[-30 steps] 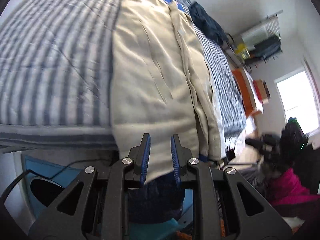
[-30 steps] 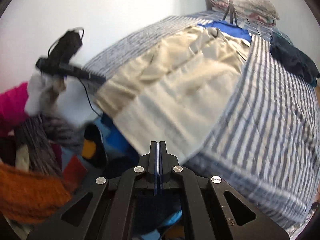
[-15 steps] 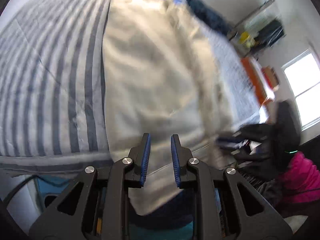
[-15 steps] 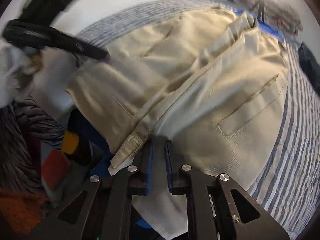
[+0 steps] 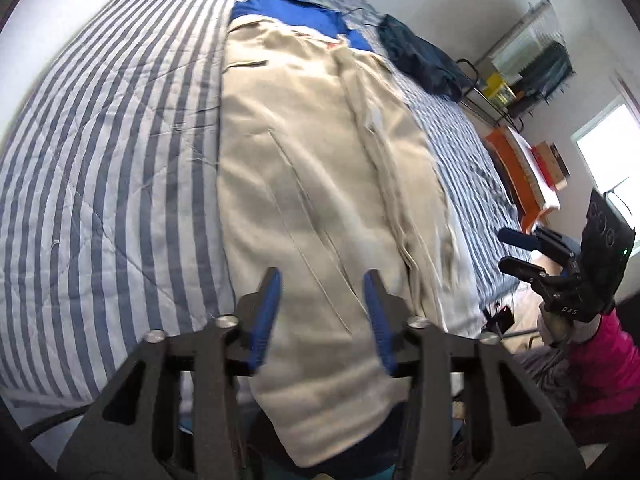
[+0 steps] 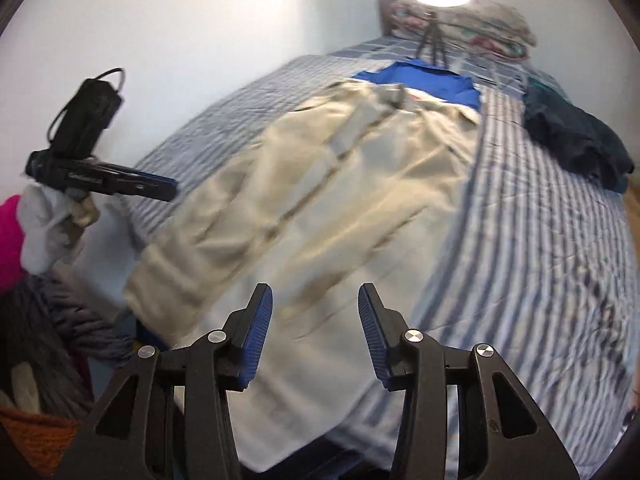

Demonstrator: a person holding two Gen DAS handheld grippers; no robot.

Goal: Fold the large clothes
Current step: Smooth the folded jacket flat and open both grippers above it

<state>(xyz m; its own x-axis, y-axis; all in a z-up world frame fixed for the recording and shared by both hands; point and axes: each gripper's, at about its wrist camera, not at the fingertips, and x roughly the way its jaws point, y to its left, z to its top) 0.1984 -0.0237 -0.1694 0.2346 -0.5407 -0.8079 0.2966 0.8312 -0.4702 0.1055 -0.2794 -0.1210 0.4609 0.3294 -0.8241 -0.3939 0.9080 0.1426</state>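
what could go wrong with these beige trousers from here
Both claws, left and right, have just been opening with nothing pinched. The beige trousers hang over the edge of the striped bed, so that end may slide off. The bunched seam ridge may get folded in as a crease.

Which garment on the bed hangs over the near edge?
The long beige cotton garment; the blue one and the crumpled dark navy one lie farther up the striped bedspread.
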